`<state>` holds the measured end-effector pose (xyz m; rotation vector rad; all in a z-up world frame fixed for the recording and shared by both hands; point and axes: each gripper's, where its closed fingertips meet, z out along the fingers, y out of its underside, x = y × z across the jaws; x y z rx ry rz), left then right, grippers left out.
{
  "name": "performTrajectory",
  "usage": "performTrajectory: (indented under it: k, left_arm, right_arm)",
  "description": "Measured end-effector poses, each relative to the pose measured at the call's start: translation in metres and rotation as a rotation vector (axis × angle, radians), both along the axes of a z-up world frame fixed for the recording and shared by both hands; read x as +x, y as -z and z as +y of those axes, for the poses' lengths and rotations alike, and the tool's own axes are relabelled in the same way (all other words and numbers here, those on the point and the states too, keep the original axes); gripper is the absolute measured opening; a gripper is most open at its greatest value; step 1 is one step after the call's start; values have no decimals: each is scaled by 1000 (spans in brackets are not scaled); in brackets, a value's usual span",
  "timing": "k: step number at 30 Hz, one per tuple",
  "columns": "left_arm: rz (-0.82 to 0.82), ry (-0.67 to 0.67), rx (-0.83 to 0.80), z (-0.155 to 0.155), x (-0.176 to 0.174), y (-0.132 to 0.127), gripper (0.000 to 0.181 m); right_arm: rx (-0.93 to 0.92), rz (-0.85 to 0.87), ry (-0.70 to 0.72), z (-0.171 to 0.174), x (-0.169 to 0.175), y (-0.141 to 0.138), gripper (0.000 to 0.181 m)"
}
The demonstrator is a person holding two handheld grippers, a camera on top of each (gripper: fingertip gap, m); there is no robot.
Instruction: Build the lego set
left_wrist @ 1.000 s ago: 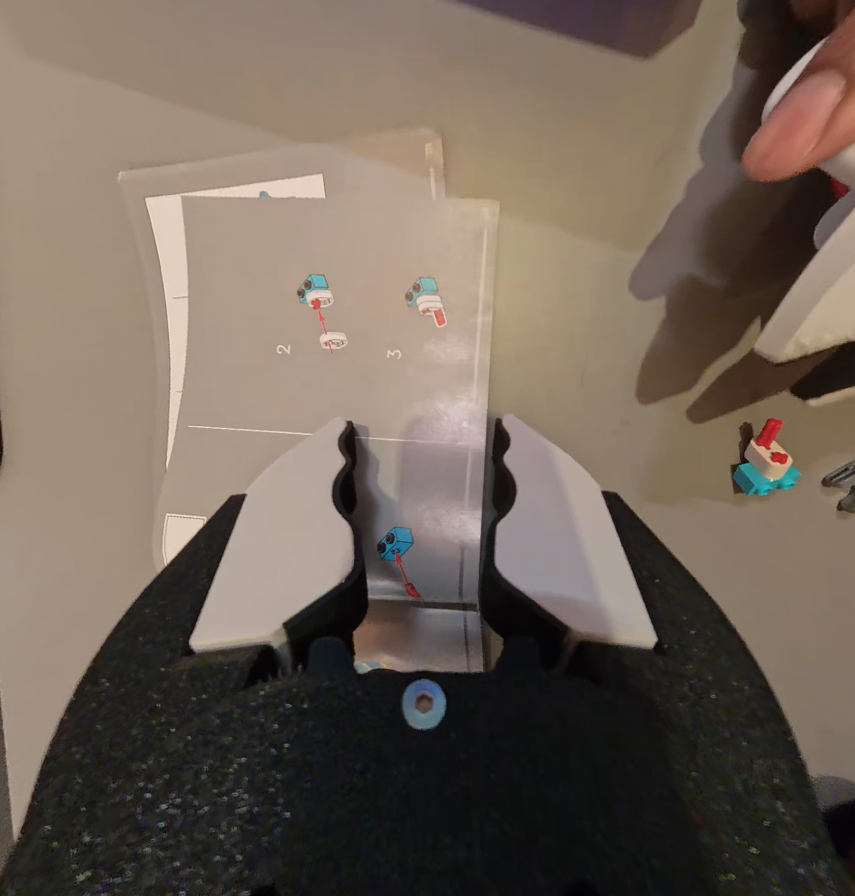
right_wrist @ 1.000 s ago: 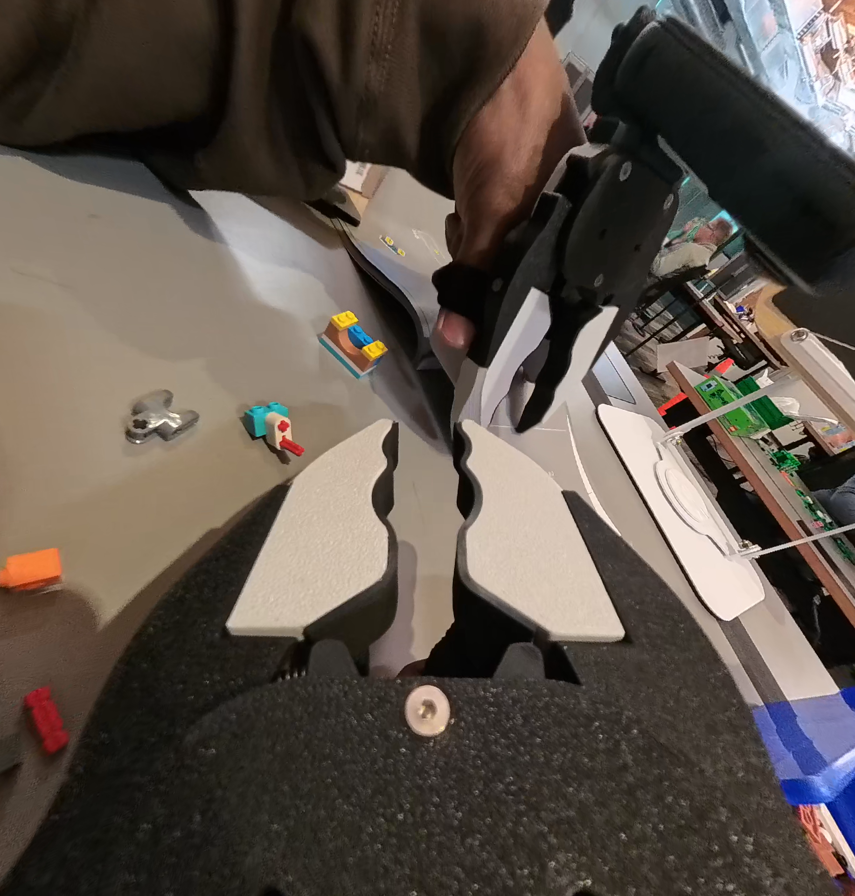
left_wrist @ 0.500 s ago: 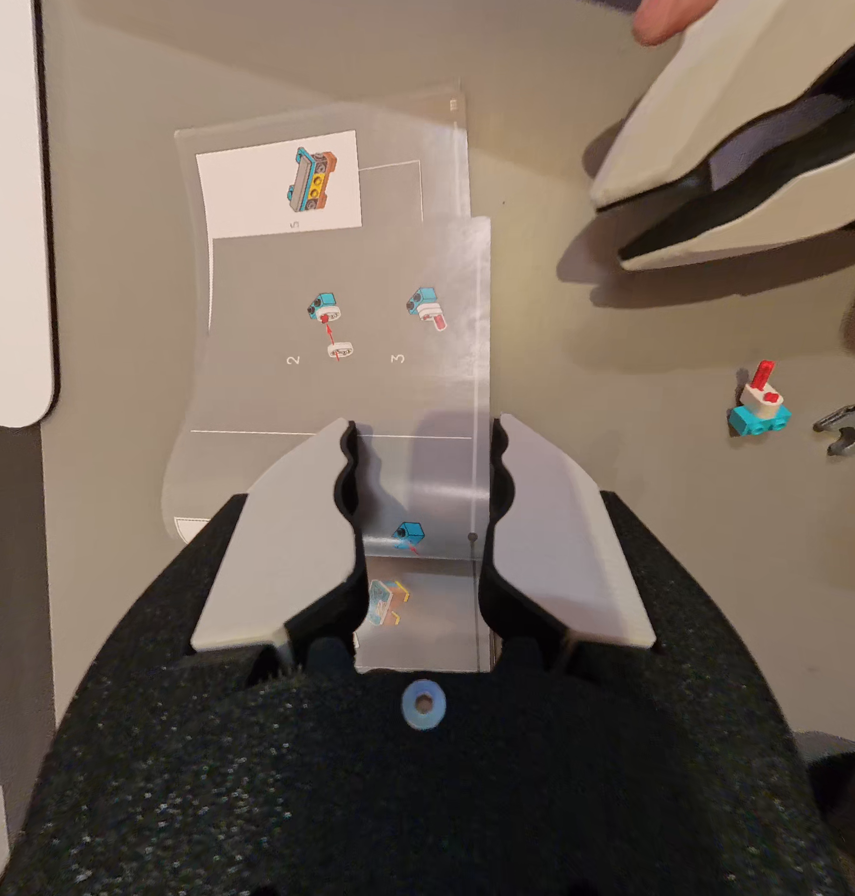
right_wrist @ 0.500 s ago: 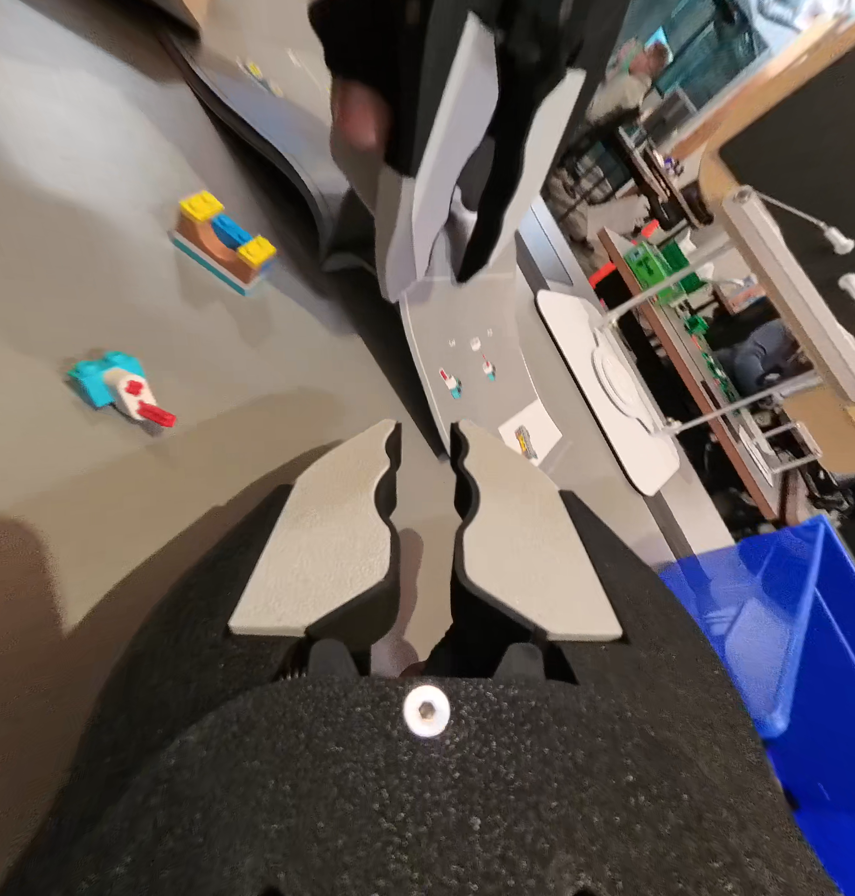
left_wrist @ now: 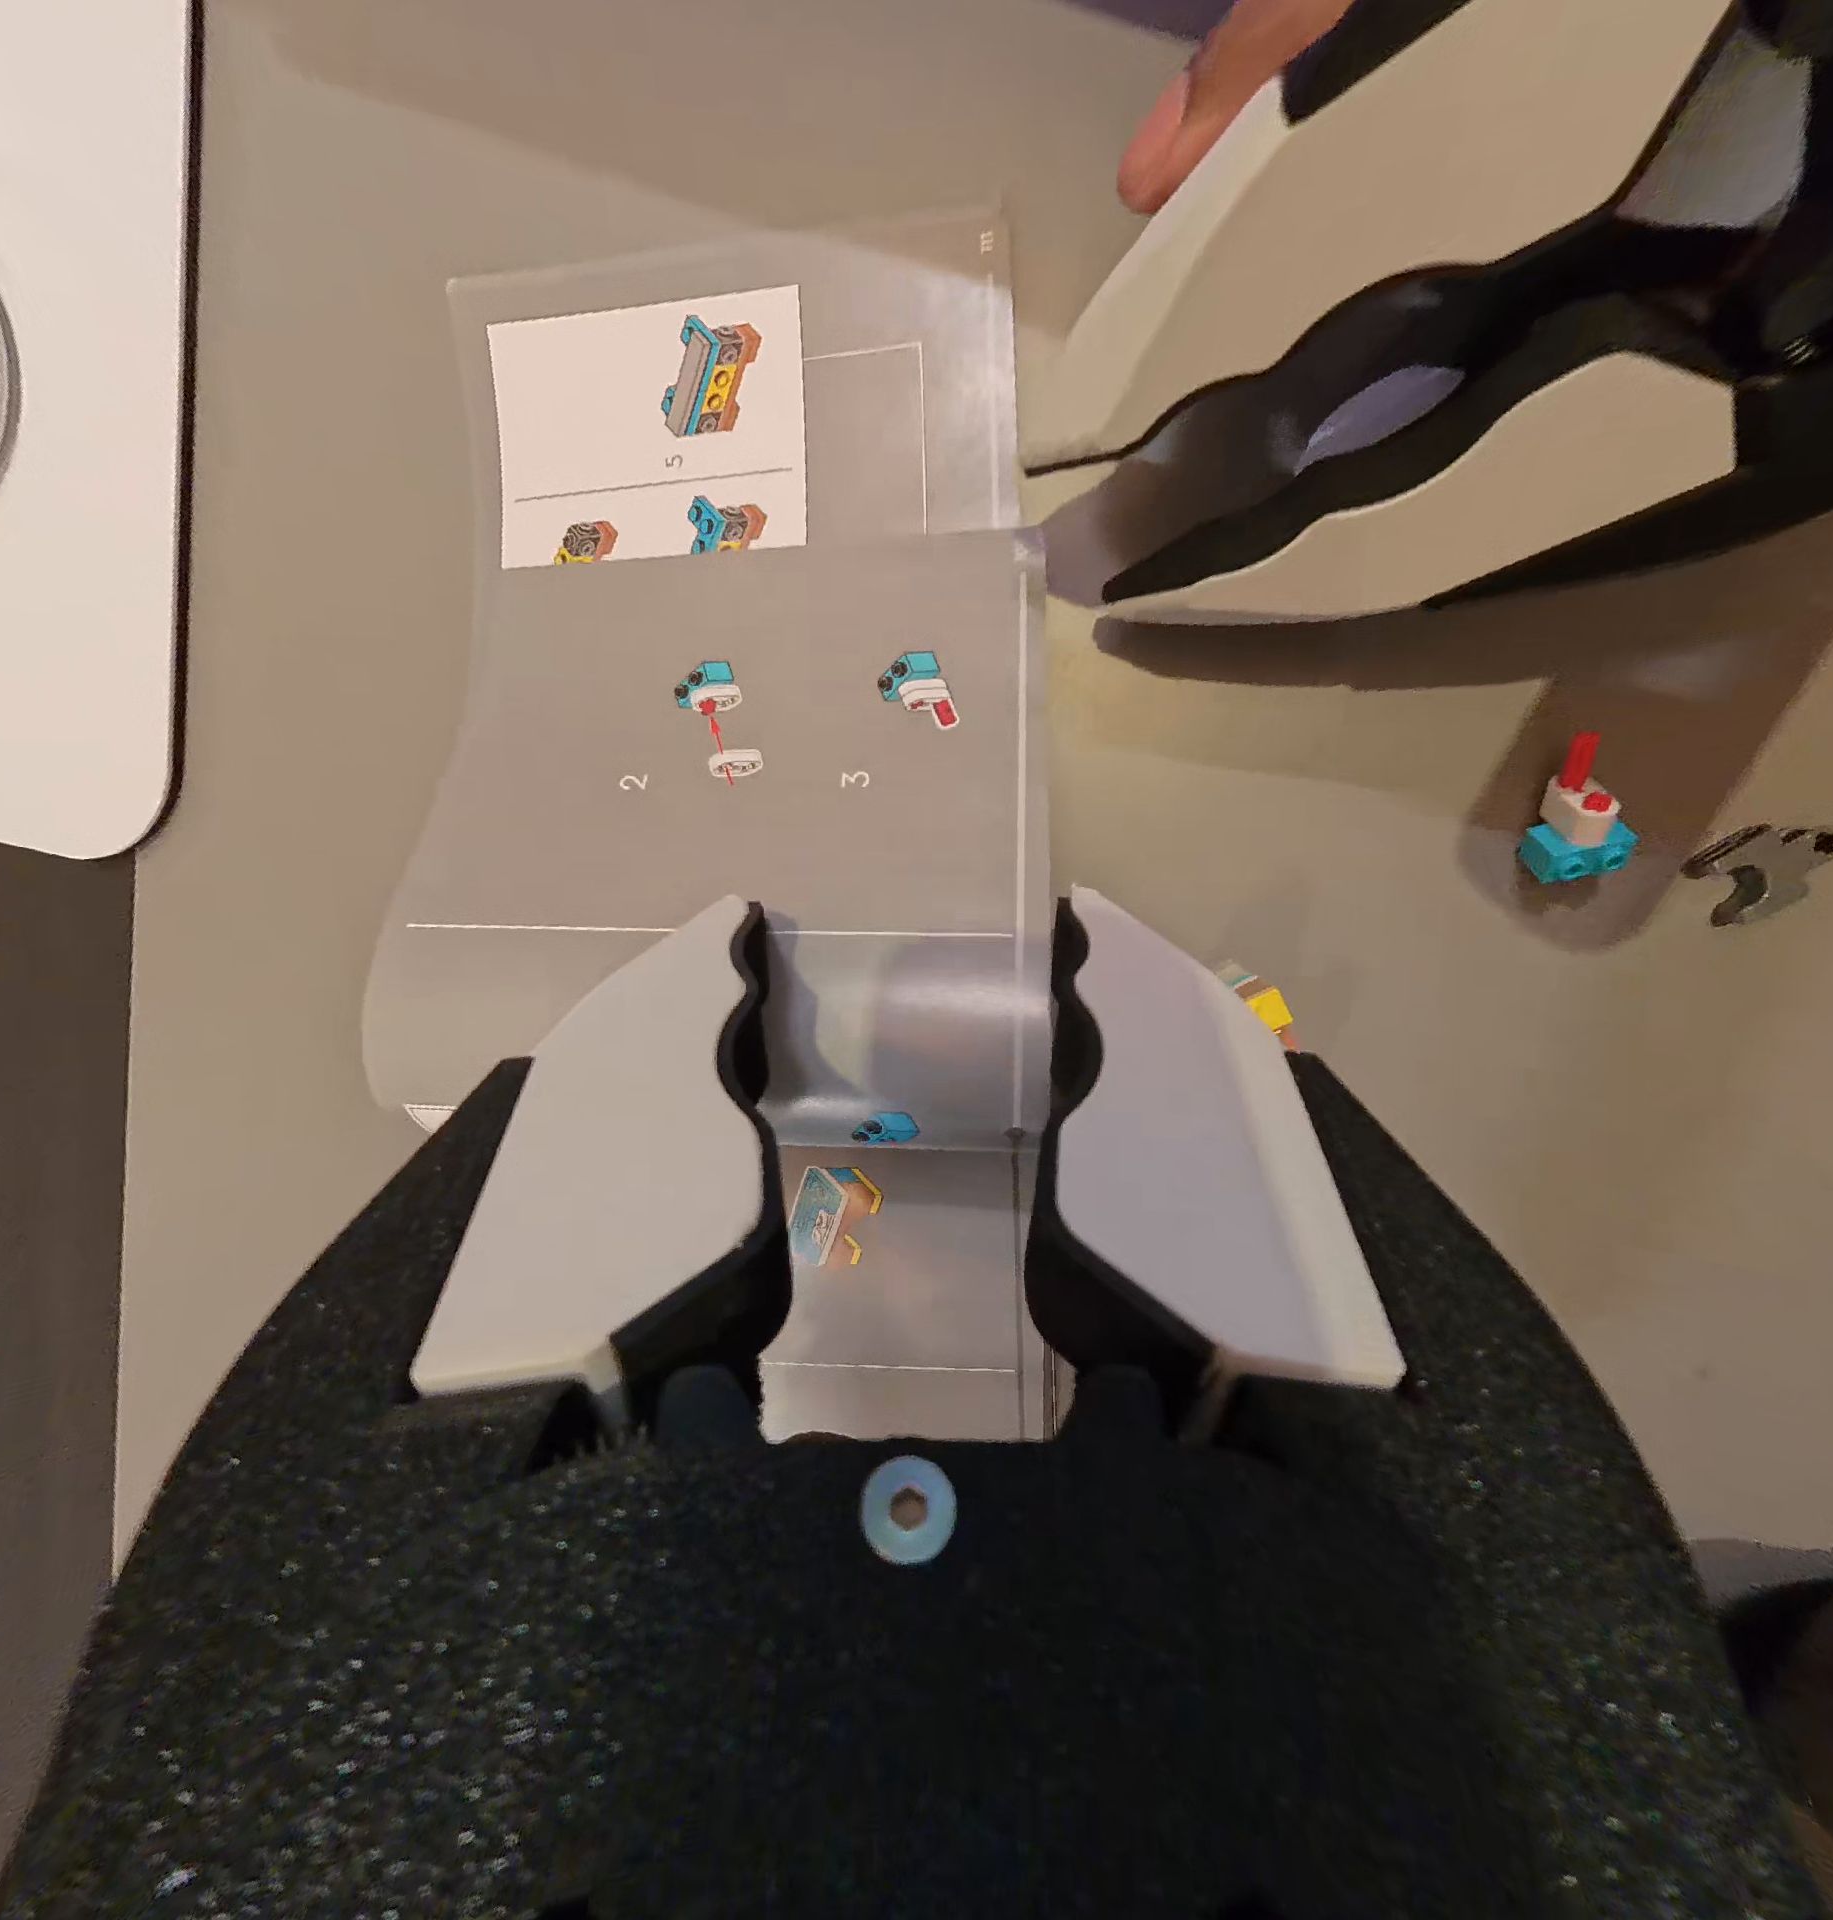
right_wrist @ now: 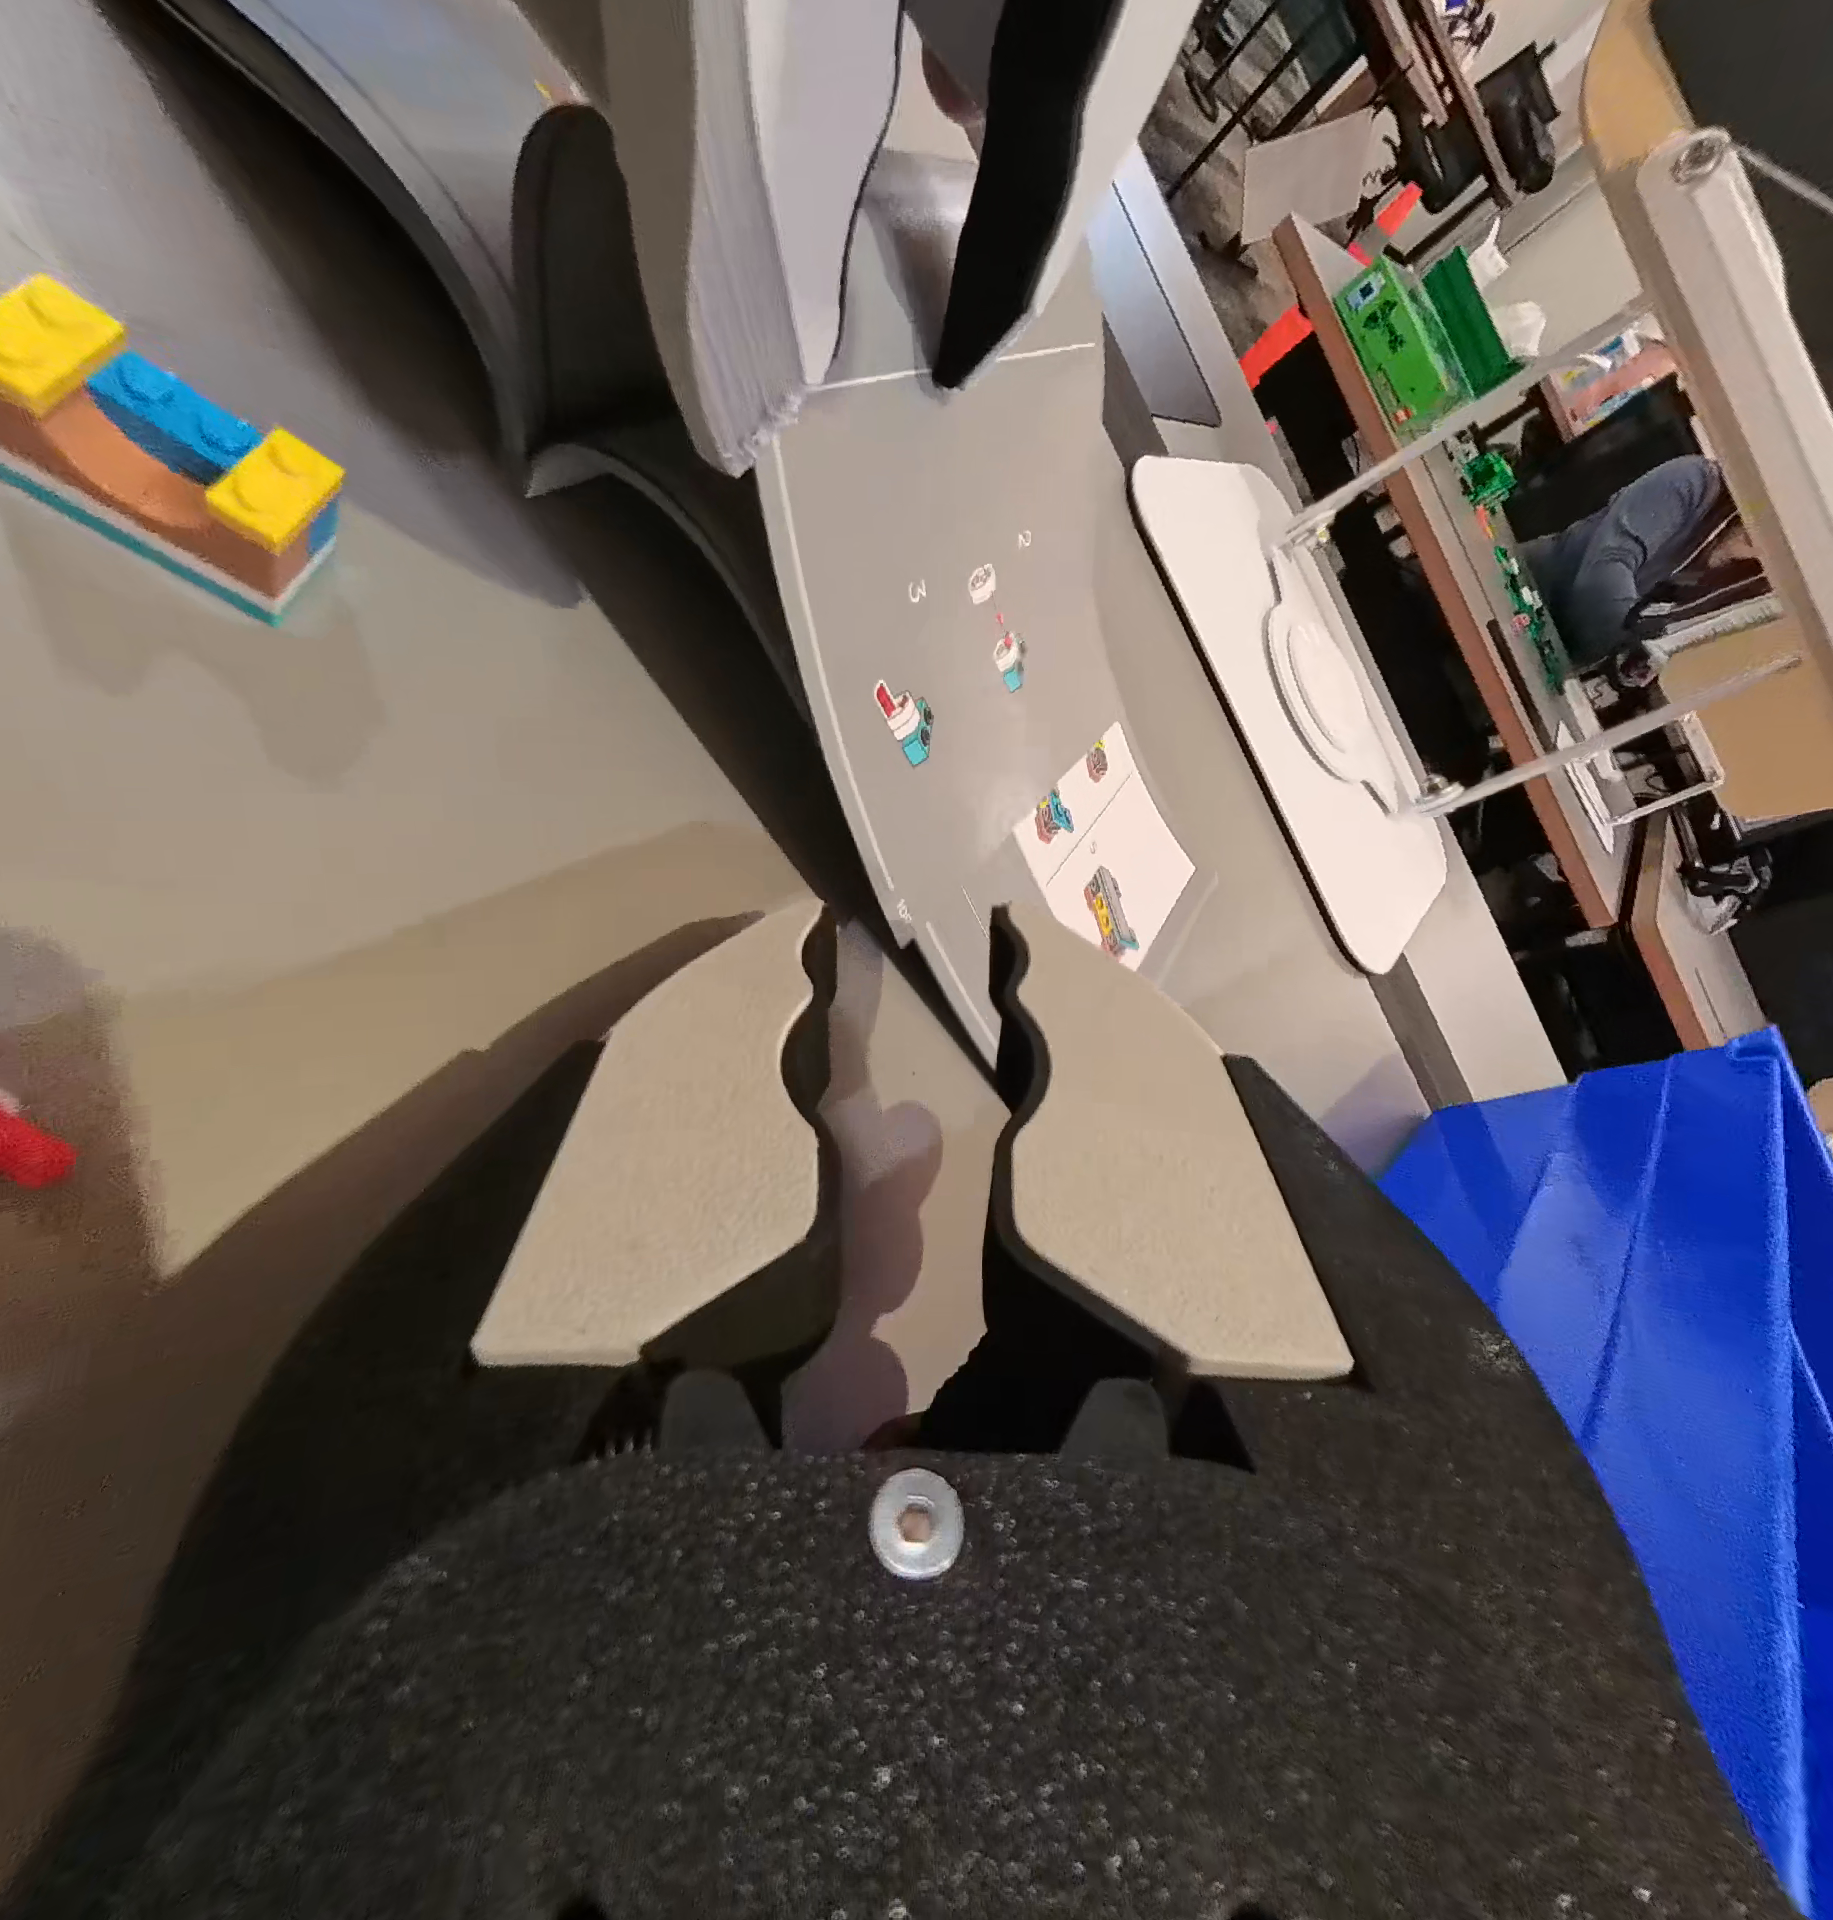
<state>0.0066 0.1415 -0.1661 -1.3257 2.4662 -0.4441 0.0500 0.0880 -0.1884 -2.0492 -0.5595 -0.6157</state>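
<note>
Where open, left gripper [left_wrist: 907, 914] over booklet [left_wrist: 746, 727]

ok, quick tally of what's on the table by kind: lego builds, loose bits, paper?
Lego builds: 2 (teal-and-red build, brown arch build)
Grey loose piece: 1
Instruction booklet: 1
Total: 4

We see a white board [left_wrist: 50, 436] at the table's [left_wrist: 1255, 1039] left edge. A blue bin [right_wrist: 1639, 1299] sits near the table's edge, and beyond it a wooden bench [right_wrist: 1494, 582] holds green boxes [right_wrist: 1411, 343].
</note>
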Motion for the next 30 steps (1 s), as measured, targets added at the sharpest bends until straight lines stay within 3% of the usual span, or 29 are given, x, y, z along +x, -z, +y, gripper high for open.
performTrajectory:
  k: [8, 30]
  left_arm:
    - [-24, -7, -14, 2, -4, -8, 53]
    - [-103, -62, -48, 21, -20, -35, 51]
  right_arm:
    - [1, 32, 8, 15, -8, -1, 31]
    - [120, 124, 35, 53, -16, -35, 32]
